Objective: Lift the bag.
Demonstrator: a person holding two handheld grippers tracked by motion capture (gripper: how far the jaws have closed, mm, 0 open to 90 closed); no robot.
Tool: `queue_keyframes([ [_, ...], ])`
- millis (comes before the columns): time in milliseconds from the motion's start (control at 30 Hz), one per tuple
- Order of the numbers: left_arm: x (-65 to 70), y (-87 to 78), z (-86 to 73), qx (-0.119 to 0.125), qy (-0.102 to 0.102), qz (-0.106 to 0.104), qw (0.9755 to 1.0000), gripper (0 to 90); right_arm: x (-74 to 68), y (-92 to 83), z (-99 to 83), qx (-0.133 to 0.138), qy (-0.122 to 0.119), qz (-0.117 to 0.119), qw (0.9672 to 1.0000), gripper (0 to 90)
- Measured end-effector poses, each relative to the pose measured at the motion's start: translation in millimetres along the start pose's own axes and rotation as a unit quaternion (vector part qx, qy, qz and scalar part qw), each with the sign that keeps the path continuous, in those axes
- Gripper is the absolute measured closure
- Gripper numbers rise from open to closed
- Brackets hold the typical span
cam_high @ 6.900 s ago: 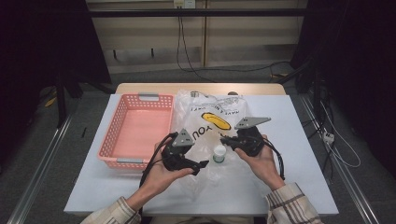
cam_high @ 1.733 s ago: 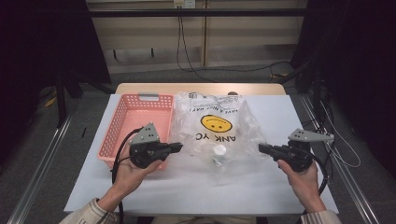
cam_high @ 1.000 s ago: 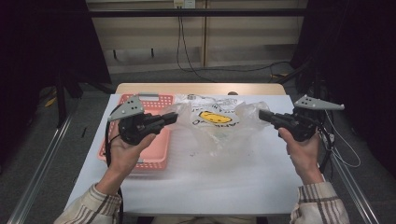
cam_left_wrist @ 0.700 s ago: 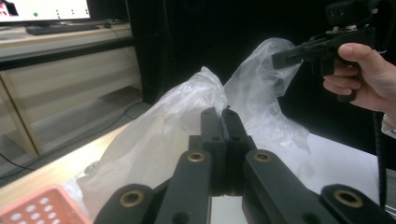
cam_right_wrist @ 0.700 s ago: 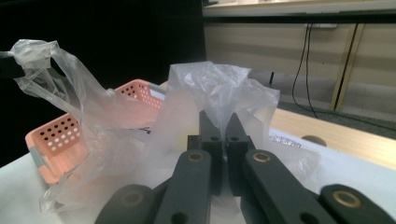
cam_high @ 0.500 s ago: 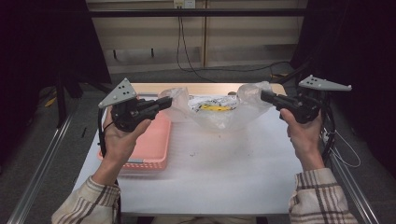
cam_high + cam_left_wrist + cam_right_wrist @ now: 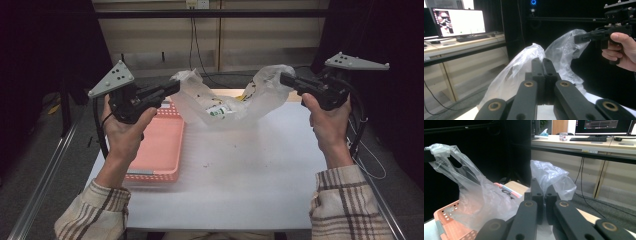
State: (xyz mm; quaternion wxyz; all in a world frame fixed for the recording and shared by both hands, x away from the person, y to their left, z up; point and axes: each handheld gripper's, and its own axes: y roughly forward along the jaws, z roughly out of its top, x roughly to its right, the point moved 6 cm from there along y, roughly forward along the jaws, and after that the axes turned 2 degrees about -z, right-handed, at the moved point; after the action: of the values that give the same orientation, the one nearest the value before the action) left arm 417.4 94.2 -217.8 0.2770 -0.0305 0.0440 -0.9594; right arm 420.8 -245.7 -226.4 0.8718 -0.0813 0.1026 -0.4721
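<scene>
A clear plastic bag (image 7: 227,102) hangs above the white table (image 7: 240,180), stretched between both grippers and sagging in the middle. A small white bottle (image 7: 218,112) lies in the sag. My left gripper (image 7: 175,87) is shut on the bag's left handle, and my right gripper (image 7: 284,78) is shut on the right handle. In the left gripper view the closed jaws (image 7: 543,62) pinch the bag film (image 7: 524,67), and the right gripper (image 7: 577,38) holds the far handle. In the right gripper view the closed jaws (image 7: 541,184) pinch the bag (image 7: 474,195).
A pink perforated basket (image 7: 160,145) sits on the table's left side, below the left hand; its corner (image 7: 446,220) shows in the right gripper view. Small specks lie on the table near the middle. Dark curtains flank both sides, and desks with monitors (image 7: 459,22) stand beyond.
Both hands have risen, lifting the bag by its handles. The bag has come off the table and now hangs between the grippers.
</scene>
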Motion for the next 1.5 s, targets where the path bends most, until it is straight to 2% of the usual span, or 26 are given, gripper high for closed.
queue_keyframes([
  [167,-6.8,-4.0,10.0,0.004,-0.001,0.008,1.0000,90.0,5.6,-2.1,15.8,0.007,-0.001,-0.011,0.9999,89.9],
  [200,-7.5,-5.0,10.8,-0.002,0.001,0.008,1.0000,90.0,7.1,-3.0,19.6,0.008,-0.003,-0.013,0.9999,89.9],
  [267,-7.0,-6.7,12.6,0.001,0.002,0.010,0.9999,90.0,9.7,-4.0,26.0,0.009,-0.007,-0.024,0.9996,89.9],
  [400,-9.4,-10.5,17.8,0.010,-0.001,0.013,0.9999,90.0,12.9,-0.5,33.4,0.008,-0.003,-0.028,0.9996,89.9],
  [500,-13.9,-13.0,23.8,0.010,0.009,0.030,0.9995,90.0,12.6,0.0,42.0,0.010,-0.008,-0.033,0.9994,89.9],
  [533,-15.8,-13.7,26.0,0.007,0.011,0.030,0.9995,90.0,12.3,-0.3,45.5,0.012,-0.010,-0.034,0.9993,90.0],
  [667,-24.8,-15.7,37.1,0.019,-0.004,0.038,0.9991,90.0,12.3,-3.7,61.7,0.024,-0.014,-0.039,0.9988,89.9],
  [700,-26.7,-15.7,38.8,0.019,-0.002,0.043,0.9989,90.0,12.0,-4.4,65.5,0.026,-0.015,-0.041,0.9987,90.0],
  [767,-26.9,-15.3,40.1,0.015,-0.003,0.040,0.9991,90.0,12.1,-3.8,70.8,0.022,-0.023,-0.045,0.9985,90.0],
  [833,-25.1,-15.1,38.7,0.012,0.008,0.043,0.9990,90.0,13.2,-0.8,70.9,0.009,-0.030,-0.054,0.9980,89.9],
  [967,-31.6,-8.5,28.2,0.004,-0.002,0.051,0.9987,90.0,19.7,3.1,62.0,0.008,-0.020,-0.057,0.9981,89.9],
  [1100,-37.8,-2.4,15.2,-0.009,-0.009,0.057,0.9983,90.0,30.7,13.3,39.2,-0.018,-0.015,-0.069,0.9974,89.9],
  [1200,-40.4,2.1,8.8,-0.015,0.004,0.069,0.9975,90.0,41.6,19.7,25.2,-0.031,-0.009,-0.078,0.9965,89.9],
  [1300,-50.3,11.7,-0.2,-0.030,0.002,0.078,0.9965,90.0,53.2,28.1,11.5,-0.047,-0.008,-0.089,0.9949,89.9],
  [1400,-62.9,22.8,-15.7,-0.045,-0.016,0.084,0.9953,90.0,62.9,37.5,-3.2,-0.060,-0.001,-0.094,0.9938,89.9],
  [1500,-72.7,33.0,-34.8,-0.057,-0.037,0.074,0.9949,90.0,68.0,47.4,-20.7,-0.077,0.005,-0.097,0.9924,89.8],
])
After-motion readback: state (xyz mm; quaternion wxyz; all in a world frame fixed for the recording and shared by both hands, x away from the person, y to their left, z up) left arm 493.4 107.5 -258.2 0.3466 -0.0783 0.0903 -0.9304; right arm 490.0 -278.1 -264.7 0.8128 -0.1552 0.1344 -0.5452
